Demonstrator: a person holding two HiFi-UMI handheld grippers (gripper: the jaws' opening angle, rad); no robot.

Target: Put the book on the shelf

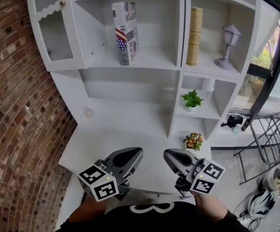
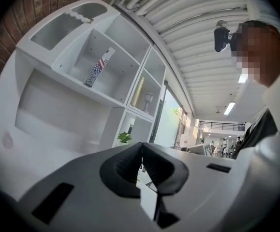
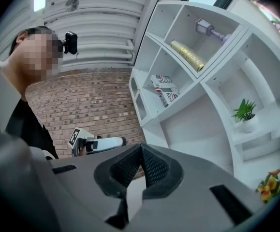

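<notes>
glossy flag-print book (image 1: 125,33) upright on smooth white shelf (image 1: 144,61); brick wall (image 1: 14,105) beside

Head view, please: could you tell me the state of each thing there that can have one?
Book: upright on the shelf, held by nothing.
Left gripper: jaws shut, empty.
Right gripper: jaws shut, empty.
Lamp: upright.
Potted plant: upright.
</notes>
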